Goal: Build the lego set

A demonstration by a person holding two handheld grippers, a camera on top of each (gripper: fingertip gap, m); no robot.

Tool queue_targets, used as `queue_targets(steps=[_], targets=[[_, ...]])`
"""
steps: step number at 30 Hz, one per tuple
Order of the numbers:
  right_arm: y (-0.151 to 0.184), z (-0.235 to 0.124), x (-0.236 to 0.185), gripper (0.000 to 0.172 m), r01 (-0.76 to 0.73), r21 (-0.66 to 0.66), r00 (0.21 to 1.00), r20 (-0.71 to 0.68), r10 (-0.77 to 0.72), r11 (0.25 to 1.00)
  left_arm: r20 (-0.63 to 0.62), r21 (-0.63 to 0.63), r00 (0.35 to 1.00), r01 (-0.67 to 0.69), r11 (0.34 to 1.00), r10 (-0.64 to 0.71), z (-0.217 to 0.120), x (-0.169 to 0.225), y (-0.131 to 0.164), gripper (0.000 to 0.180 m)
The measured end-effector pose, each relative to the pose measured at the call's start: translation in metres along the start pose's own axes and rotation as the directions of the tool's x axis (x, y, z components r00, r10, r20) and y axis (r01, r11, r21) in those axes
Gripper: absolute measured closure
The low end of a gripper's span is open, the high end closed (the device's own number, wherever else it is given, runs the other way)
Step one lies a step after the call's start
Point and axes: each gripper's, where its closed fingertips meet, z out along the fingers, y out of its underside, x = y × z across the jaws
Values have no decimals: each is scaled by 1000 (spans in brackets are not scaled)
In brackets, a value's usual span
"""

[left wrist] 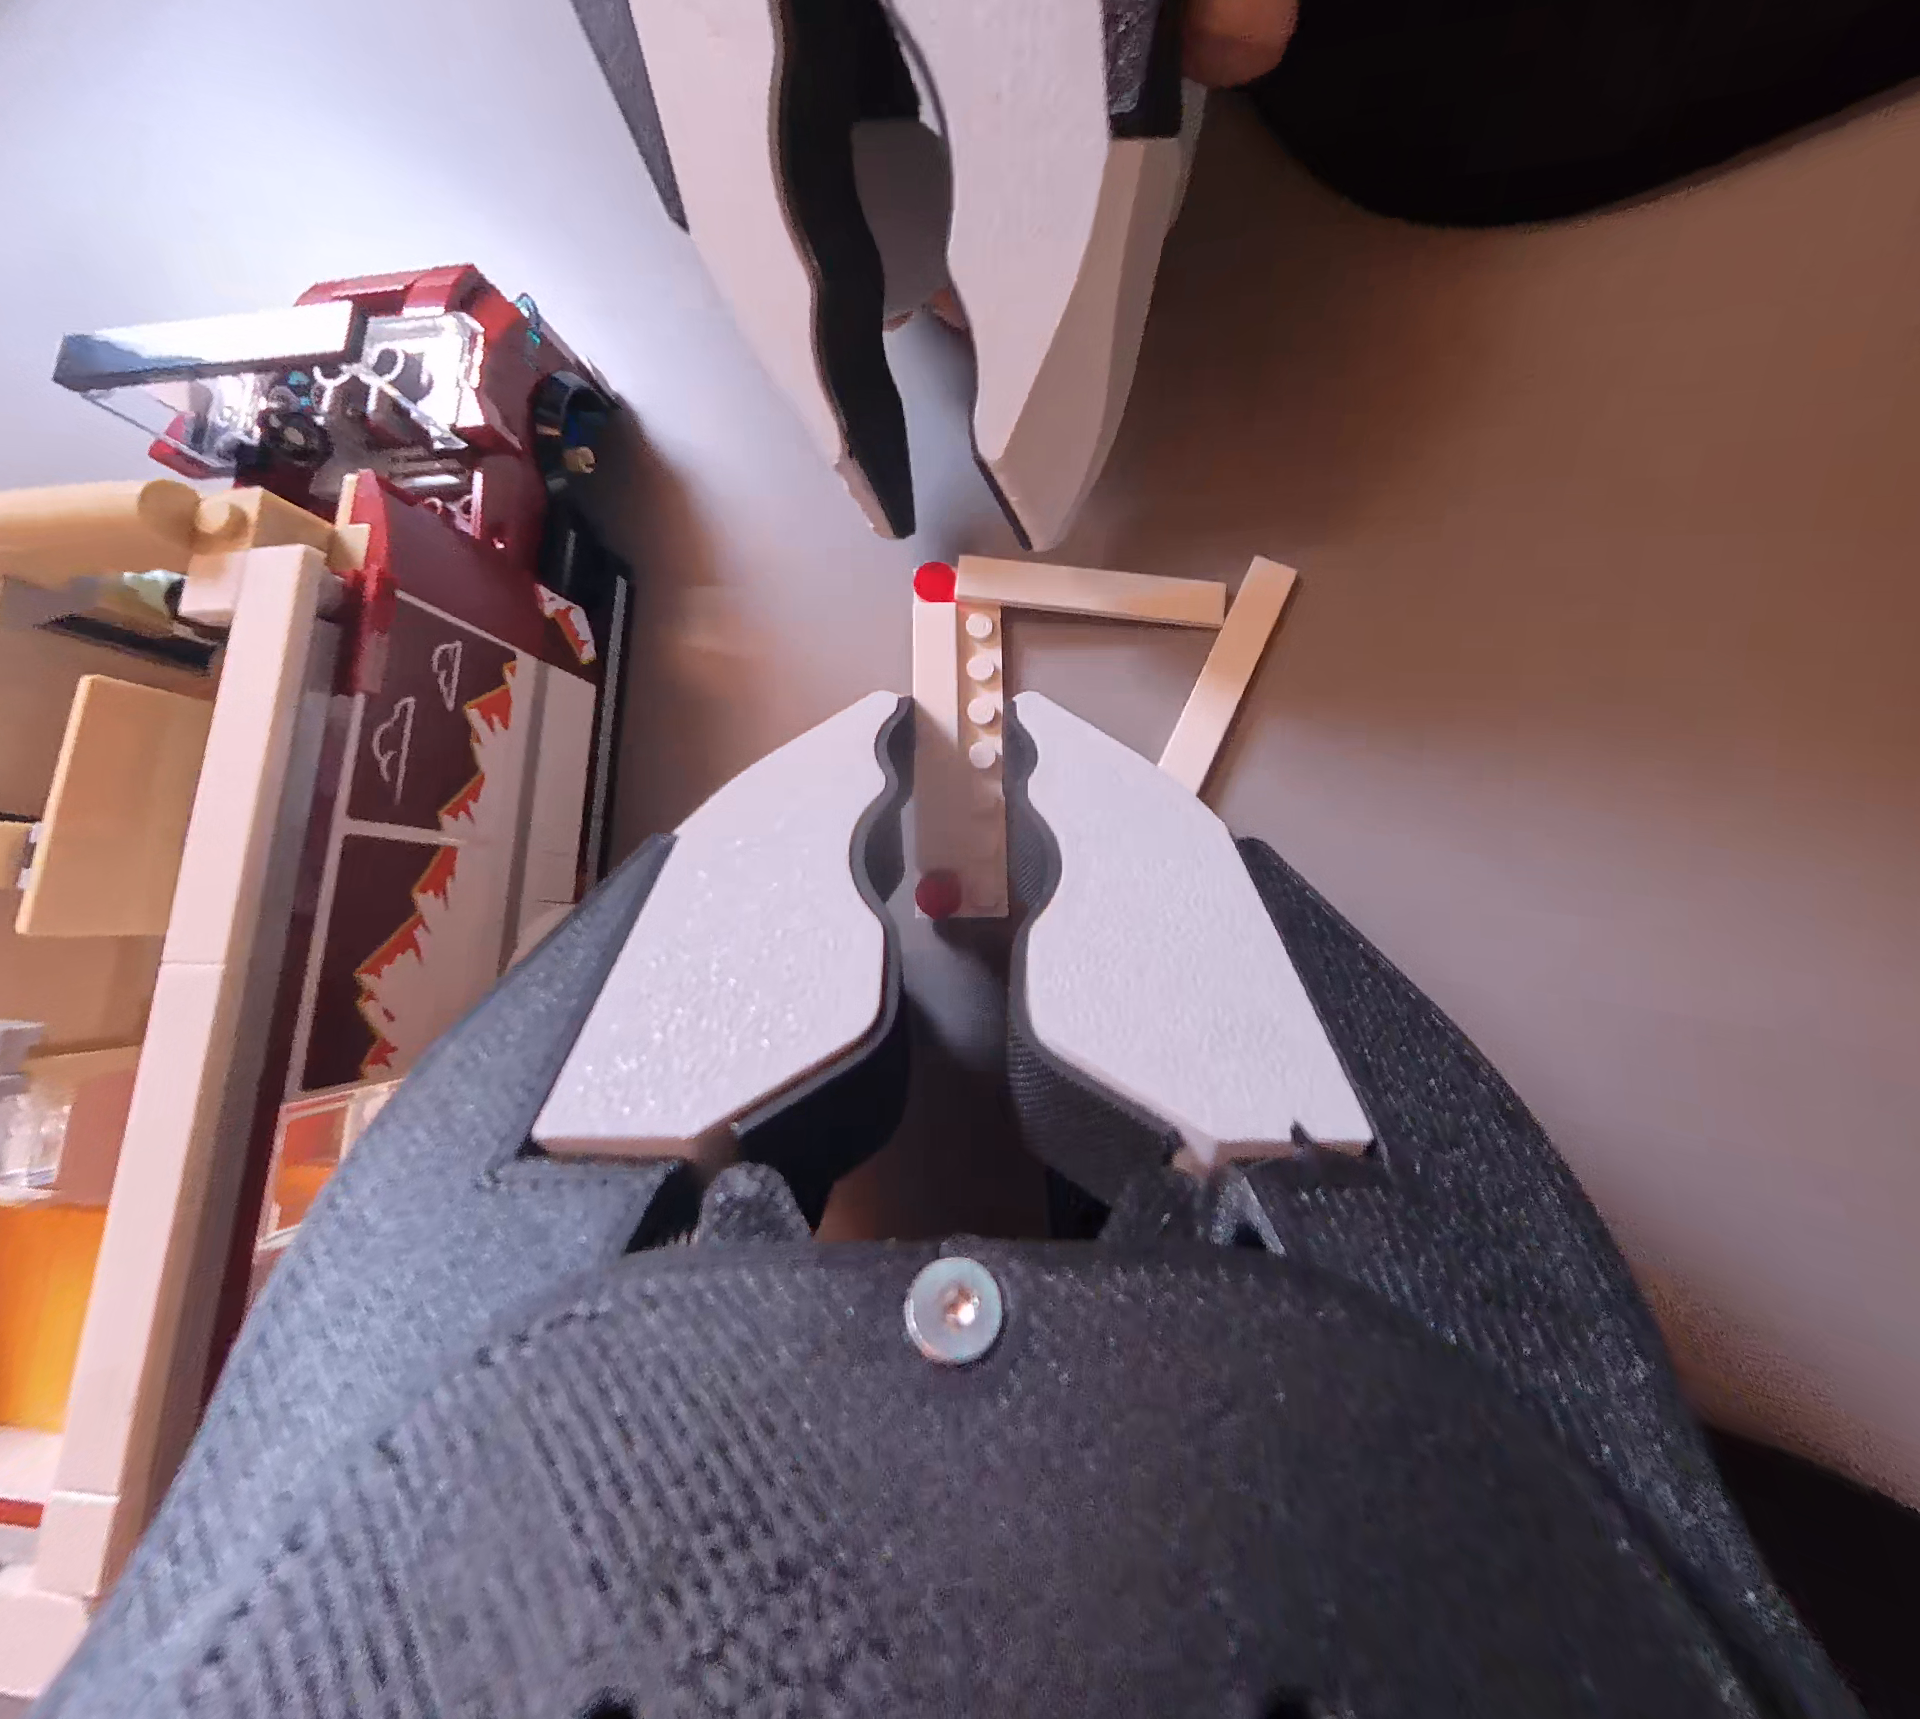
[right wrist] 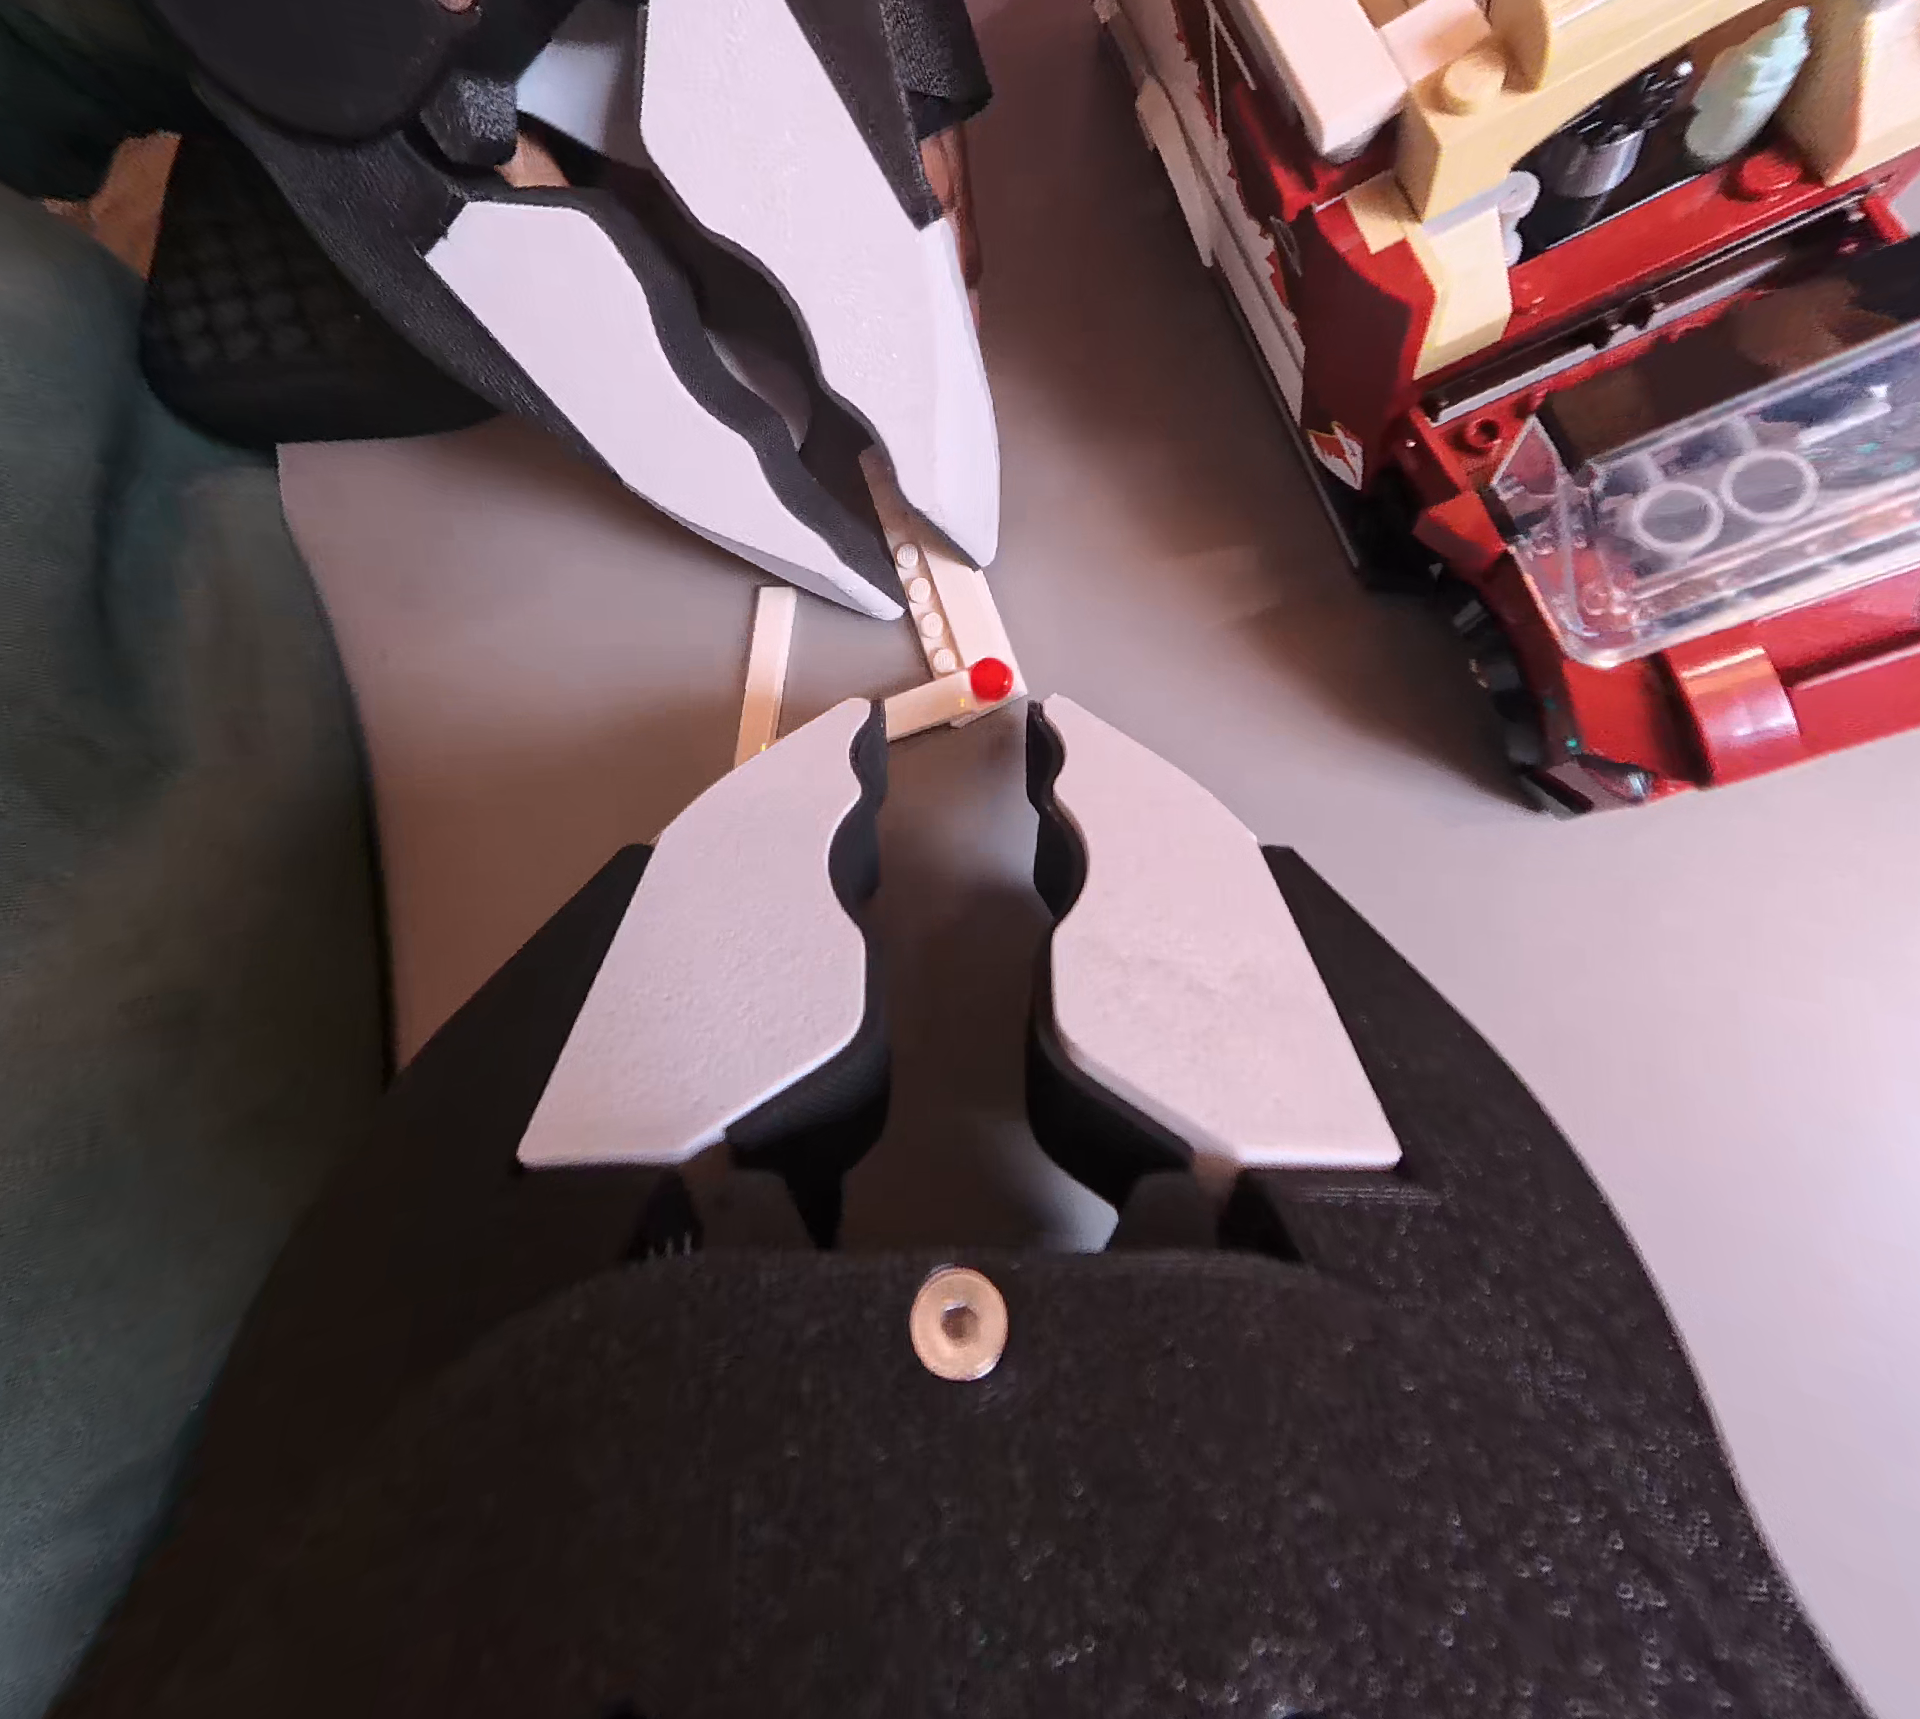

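Observation:
My left gripper (left wrist: 961,703) is shut on a long white studded plate (left wrist: 935,661), with its pads against the plate's two long edges. A bright red round stud (left wrist: 934,581) sits at the plate's far end, and a darker red one (left wrist: 938,892) lies between the fingers. A white tile (left wrist: 1091,601) runs crosswise from that far end. My right gripper (right wrist: 954,719) is open and empty, its tips just short of the red stud (right wrist: 990,678). The right wrist view also shows the left gripper (right wrist: 935,583) clamping the plate (right wrist: 961,620). The left wrist view shows the right gripper (left wrist: 961,526) with a gap.
A loose white strip (left wrist: 1226,672) lies beside the plate on the grey table (right wrist: 1195,838); it also shows in the right wrist view (right wrist: 769,672). A dark red and cream brick-built vehicle (right wrist: 1558,319) stands close by, at the left in the left wrist view (left wrist: 436,734). A dark sleeve (left wrist: 1610,7) is behind. Less than 4 cm separates the two grippers' tips.

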Motion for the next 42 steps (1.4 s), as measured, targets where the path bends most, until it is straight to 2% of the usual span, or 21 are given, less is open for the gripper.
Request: queue_targets(steps=[6, 11, 18, 24, 27, 32, 35, 37, 42], targets=[[2, 4, -1, 148, 1, -75, 999, 33, 1, 997, 10, 78, 998, -61, 995, 60, -4, 4, -7, 164], [2, 3, -9, 153, -10, -91, 992, 126, 21, 996, 47, 131, 990, -137, 982, 132, -9, 7, -13, 164], [-7, -8, -29, 159, -43, -3, 953, 300, 42, 999, 137, 237, 951, -303, 923, 277, -23, 12, -28, 164], [-14, -16, -36, 161, 28, 95, 953, 298, -55, 995, 164, 278, 938, -340, 899, 304, -30, 12, -34, 164], [-20, -20, -41, 163, 83, 167, 957, 263, -126, 982, 139, 322, 963, -265, 909, 231, -35, 10, -38, 163], [-25, -22, -49, 163, 154, 250, 960, 190, -204, 956, -18, 380, 1000, -15, 925, 23, -40, 4, -36, 143], [-27, -24, -50, 163, 194, 287, 961, 136, -240, 938, -183, 408, 981, 128, 904, -56, -45, 14, -39, 155], [-28, -26, -49, 164, 232, 297, 959, 89, -269, 926, -216, 444, 974, 155, 883, -62, -51, 17, -45, 170], [-27, -25, -53, 166, 355, 277, 931, -19, -364, 893, -277, 437, 959, 187, 880, -66, -56, 25, -54, 174]])
